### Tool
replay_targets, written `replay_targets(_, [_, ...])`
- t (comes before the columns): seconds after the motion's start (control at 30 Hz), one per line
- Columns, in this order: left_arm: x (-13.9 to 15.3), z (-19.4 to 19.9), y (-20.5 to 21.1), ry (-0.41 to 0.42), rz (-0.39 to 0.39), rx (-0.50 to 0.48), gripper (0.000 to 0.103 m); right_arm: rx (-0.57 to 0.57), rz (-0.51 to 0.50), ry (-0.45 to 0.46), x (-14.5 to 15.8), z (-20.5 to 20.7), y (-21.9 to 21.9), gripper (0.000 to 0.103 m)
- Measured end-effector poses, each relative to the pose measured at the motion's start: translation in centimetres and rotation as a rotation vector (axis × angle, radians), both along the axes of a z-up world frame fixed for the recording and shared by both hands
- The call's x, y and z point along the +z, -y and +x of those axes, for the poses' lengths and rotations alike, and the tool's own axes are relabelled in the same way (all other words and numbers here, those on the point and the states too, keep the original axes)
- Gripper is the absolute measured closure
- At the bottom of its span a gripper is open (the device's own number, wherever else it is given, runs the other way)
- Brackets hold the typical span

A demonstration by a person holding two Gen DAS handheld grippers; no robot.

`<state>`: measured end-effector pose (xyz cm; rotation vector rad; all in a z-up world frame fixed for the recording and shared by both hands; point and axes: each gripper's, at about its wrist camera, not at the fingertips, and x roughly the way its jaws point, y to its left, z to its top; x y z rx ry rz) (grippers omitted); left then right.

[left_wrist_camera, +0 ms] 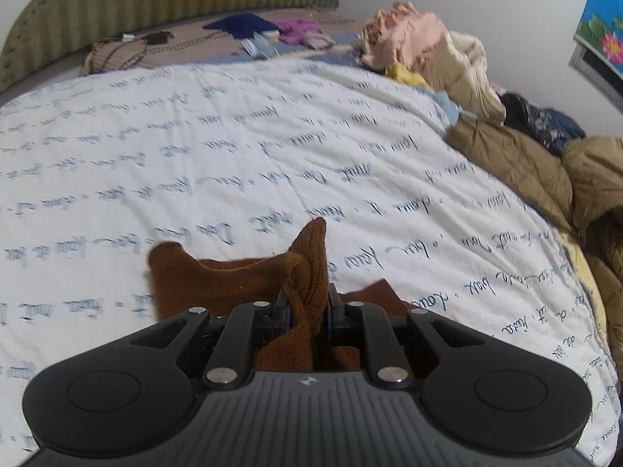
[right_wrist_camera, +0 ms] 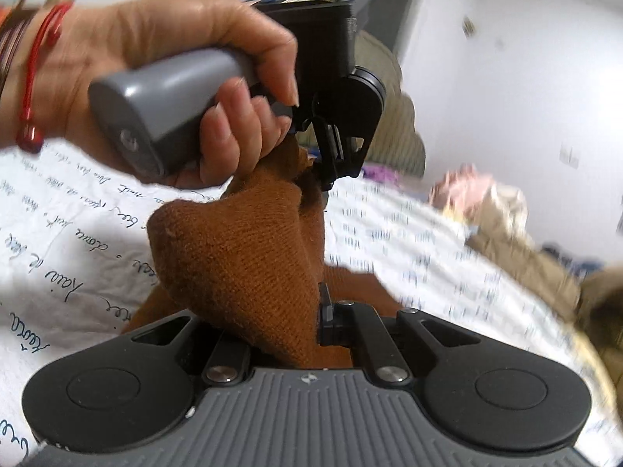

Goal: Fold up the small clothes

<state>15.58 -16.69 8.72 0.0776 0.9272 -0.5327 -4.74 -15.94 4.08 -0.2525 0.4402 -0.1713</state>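
A brown knitted garment hangs bunched over the white quilt with script lettering. In the left wrist view my left gripper is shut on a fold of it, with a peak of cloth standing up between the fingers. In the right wrist view my right gripper is shut on another part of the same brown garment; its left finger is hidden by the cloth. Just beyond, a person's hand holds the left gripper, clamped on the garment's upper edge. The two grippers are close together.
A pile of pink, cream and yellow clothes and a tan padded jacket lie along the bed's right side. Navy cloth and purple cloth lie near the green headboard. White walls stand behind.
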Motion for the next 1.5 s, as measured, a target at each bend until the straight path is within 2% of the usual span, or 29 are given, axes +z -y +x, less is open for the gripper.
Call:
replay_targets(0.27, [-1.8,-0.9,5.4,0.010,0.068,-0.054,0.088,-0.061,0.185,-0.019,-0.9,-1.0,4.7,0.093])
replay_targets(0.4, [-3.4,-0.6,7.4,-0.038,0.097,-0.077,0.087,-0.073,0.358,-0.058,-1.6,-0.9,7.4,0.090])
replay_targets(0.5, [-4.0,0.0,8.1,-0.069,0.070,-0.075,0.083,-0.077,0.504,-0.084,-2.3,-1.2,9.4,0.088])
replay_targets(0.57, [-3.9,0.5,8.0,-0.086,0.019,-0.062,0.075,-0.078,0.608,-0.091,-2.8,-1.5,10.8,0.087])
replay_targets(0.6, [-3.7,0.7,7.8,-0.088,-0.012,-0.056,0.066,-0.078,0.658,-0.092,-3.1,-1.5,11.6,0.087])
replay_targets(0.63, [-3.4,0.8,7.6,-0.082,-0.036,-0.044,0.051,-0.078,0.710,-0.093,-3.5,-1.5,12.4,0.087])
replay_targets(0.7, [-2.5,0.8,7.0,-0.038,-0.072,-0.004,0.030,-0.077,0.792,-0.093,-4.0,-1.5,13.6,0.087])
replay_targets(0.77, [-1.4,0.6,6.3,0.024,-0.095,0.016,0.029,-0.072,0.853,-0.095,-4.4,-1.6,14.3,0.085])
replay_targets(0.83, [-0.4,0.2,5.7,0.072,-0.076,0.023,0.029,-0.069,0.890,-0.097,-4.7,-1.7,14.8,0.083])
replay_targets(0.93, [0.2,-1.1,3.9,0.135,-0.029,0.032,0.029,-0.057,0.959,-0.097,-4.9,-1.8,16.0,0.069])
replay_targets(1.0, [0.1,-2.4,2.1,0.161,-0.006,0.027,0.029,-0.034,1.009,-0.084,-4.9,-2.4,16.6,0.047])
replay_targets(1.07, [-0.3,-4.1,-0.1,0.182,0.009,0.027,0.029,-0.025,1.049,-0.065,-4.8,-3.2,17.3,0.041])
replay_targets(1.23, [-1.7,-8.9,-4.9,0.221,0.022,0.035,0.028,-0.019,1.116,-0.052,-4.6,-3.8,18.8,0.044])
replay_targets(1.33, [-2.9,-11.4,-6.7,0.240,0.046,0.045,0.028,-0.026,1.087,-0.066,-4.6,-3.3,18.9,0.057])
replay_targets(1.4, [-3.6,-12.5,-7.1,0.251,0.075,0.043,0.028,-0.041,1.069,-0.076,-4.6,-2.8,18.9,0.075])
replay_targets(1.5, [-4.1,-13.6,-7.1,0.279,0.118,0.018,0.027,-0.057,1.056,-0.084,-5.0,-1.8,19.3,0.079])
